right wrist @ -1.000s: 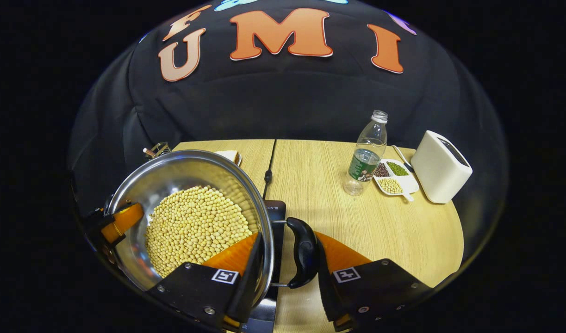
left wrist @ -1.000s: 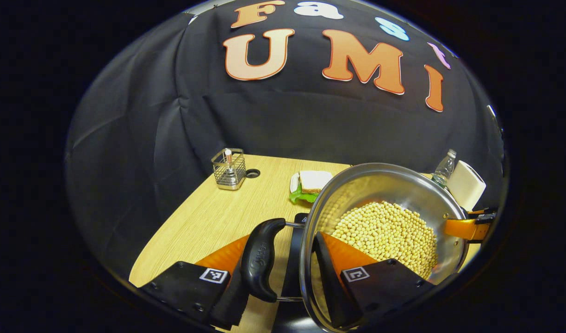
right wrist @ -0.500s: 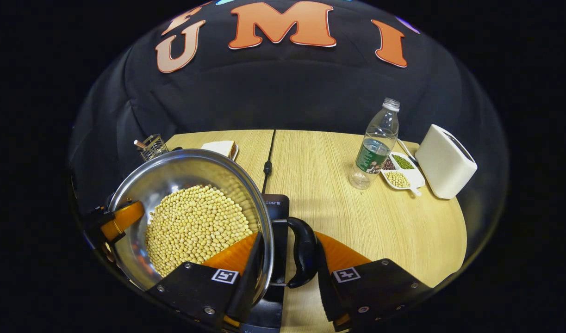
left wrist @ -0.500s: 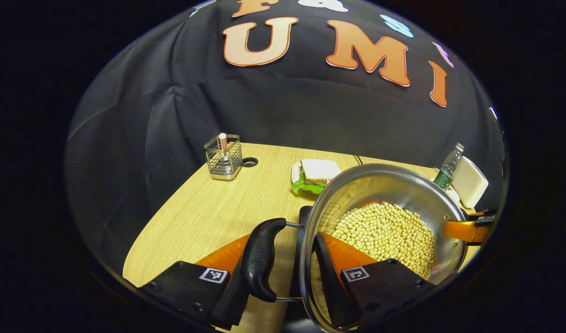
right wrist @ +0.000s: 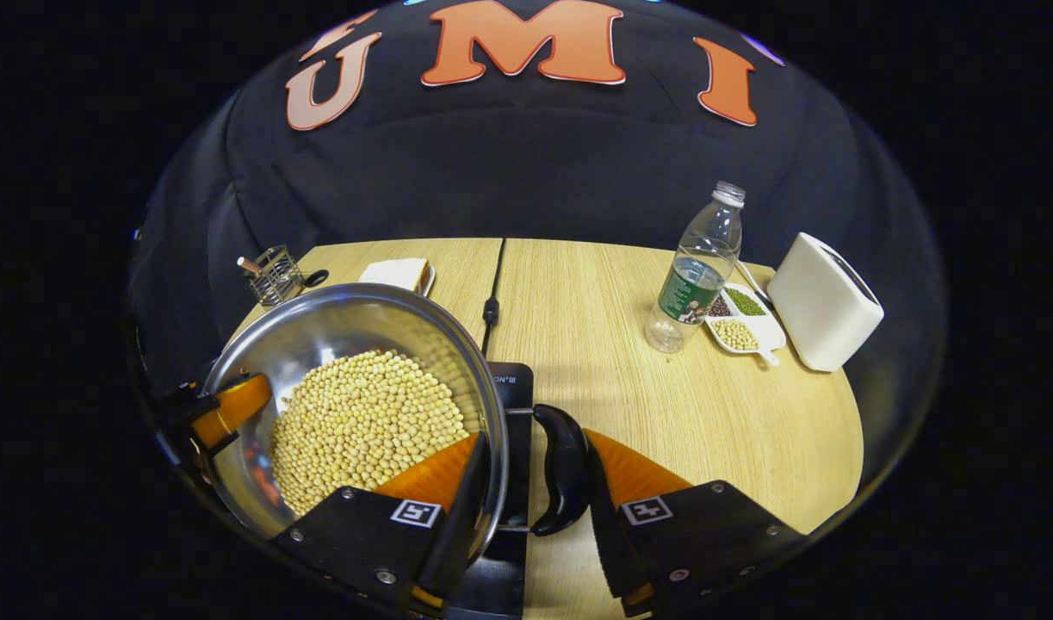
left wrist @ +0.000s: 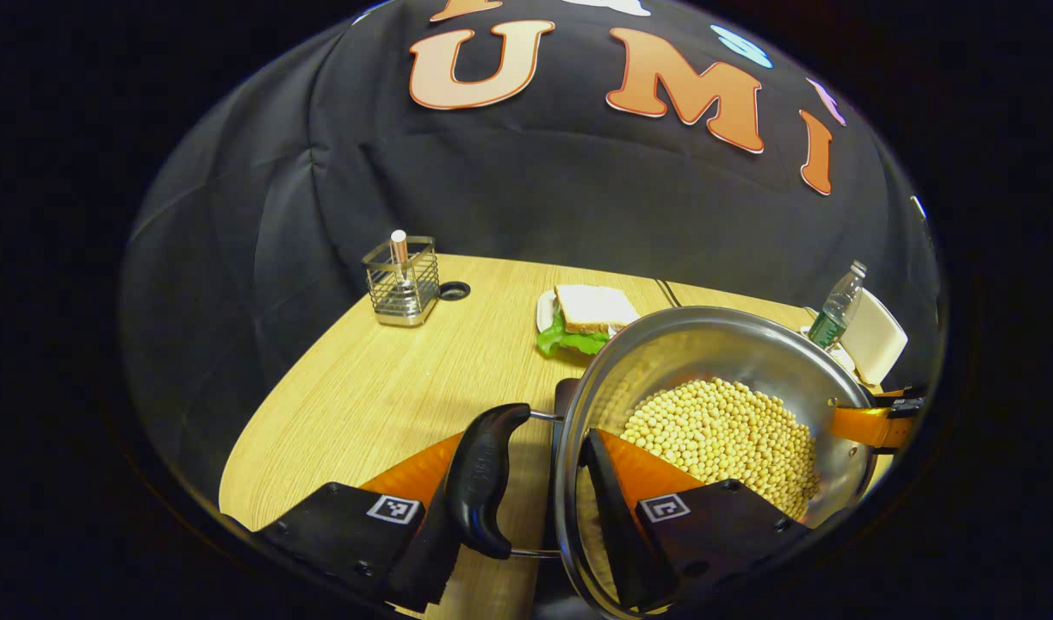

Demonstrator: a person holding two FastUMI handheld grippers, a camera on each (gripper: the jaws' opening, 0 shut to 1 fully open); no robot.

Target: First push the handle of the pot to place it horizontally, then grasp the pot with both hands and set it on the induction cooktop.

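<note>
**Holding the pot by both side handles**

Gripping occurs on both sides. The pot [left wrist: 707,344], steel and filled with pale beans [left wrist: 724,439], sits between the two tongs. The left gripper [left wrist: 526,499] straddles one black handle [left wrist: 483,478] and the rim: one finger outside the handle, the other inside the pot against the wall, both pressing. The right gripper [right wrist: 526,508] does likewise on the opposite handle [right wrist: 565,478], one finger inside the pot, one outside the handle.

Beneath the pot, just ahead of the right gripper, lies the black cooktop [right wrist: 513,387]; whether the pot touches it cannot be told.

Farther ahead of the left gripper lie a sandwich [left wrist: 591,314] and a wire caddy [left wrist: 401,280]. Ahead and right of the right gripper stand a bottle [right wrist: 694,271], a divided dish [right wrist: 741,323] and a white toaster [right wrist: 823,301] on the wooden table [right wrist: 621,379].
</note>
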